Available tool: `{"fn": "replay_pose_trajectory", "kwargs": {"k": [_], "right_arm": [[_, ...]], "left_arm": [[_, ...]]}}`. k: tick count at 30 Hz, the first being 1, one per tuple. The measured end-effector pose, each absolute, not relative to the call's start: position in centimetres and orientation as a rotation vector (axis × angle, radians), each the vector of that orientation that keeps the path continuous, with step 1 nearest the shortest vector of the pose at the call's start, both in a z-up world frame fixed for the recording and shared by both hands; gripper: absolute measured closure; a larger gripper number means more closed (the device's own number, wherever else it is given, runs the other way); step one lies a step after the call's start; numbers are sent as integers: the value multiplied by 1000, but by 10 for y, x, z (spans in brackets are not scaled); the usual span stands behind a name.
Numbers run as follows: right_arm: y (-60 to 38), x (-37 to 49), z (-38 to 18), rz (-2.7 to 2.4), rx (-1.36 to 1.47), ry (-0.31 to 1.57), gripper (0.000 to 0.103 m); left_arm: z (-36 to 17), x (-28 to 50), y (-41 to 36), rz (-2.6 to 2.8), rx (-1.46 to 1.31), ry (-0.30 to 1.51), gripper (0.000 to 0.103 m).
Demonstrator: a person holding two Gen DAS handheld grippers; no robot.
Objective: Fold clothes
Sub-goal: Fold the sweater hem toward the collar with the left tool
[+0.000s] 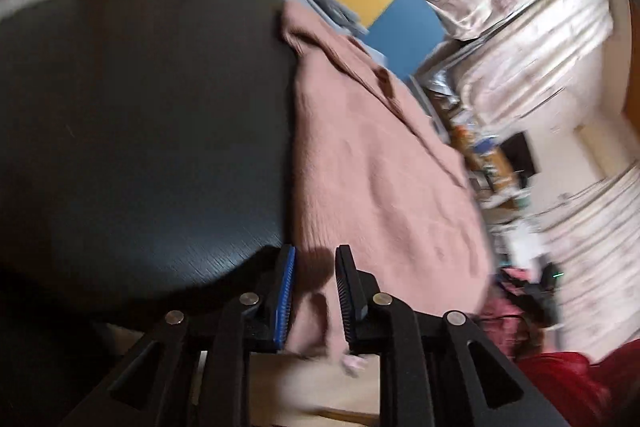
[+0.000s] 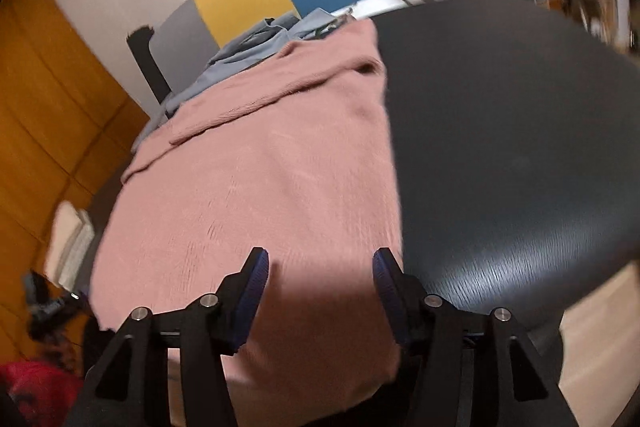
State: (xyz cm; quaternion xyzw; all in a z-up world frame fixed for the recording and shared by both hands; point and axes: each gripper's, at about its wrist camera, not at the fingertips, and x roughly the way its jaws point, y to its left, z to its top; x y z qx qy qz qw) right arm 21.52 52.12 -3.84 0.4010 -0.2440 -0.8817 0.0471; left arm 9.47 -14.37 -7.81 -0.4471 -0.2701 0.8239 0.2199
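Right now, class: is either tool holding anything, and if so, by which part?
The left tool has the pink garment's near edge between its fingers; a firm grip cannot be told. The right tool is open, holding nothing.
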Motion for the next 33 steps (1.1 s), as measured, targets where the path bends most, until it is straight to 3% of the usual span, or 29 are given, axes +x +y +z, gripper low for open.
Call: {"fn": "replay_pose_trajectory", "kwargs": {"k": [7,14,20,29,33], "right_arm": [[536,231,-47,-2567,1164,-922,47],[546,238,-57,-2445,1099,-1089,50],[568,241,-52,-2536,1136,-1103,47],[545,237,-85,-2153,1054,-1267,47],[533,237,-90,-2049,1110,-1222,48]], "left_arm": [[-97,89,-152,2088,-1247,-957,82],[-99,82,-126,2008,-1273,-854,82],[-102,75,-130,1964,-1272,-933,82],[-107,72,-112,1855,-1291,-894,80],[-107,67,-103,1827,-1320,-863,80]]}}
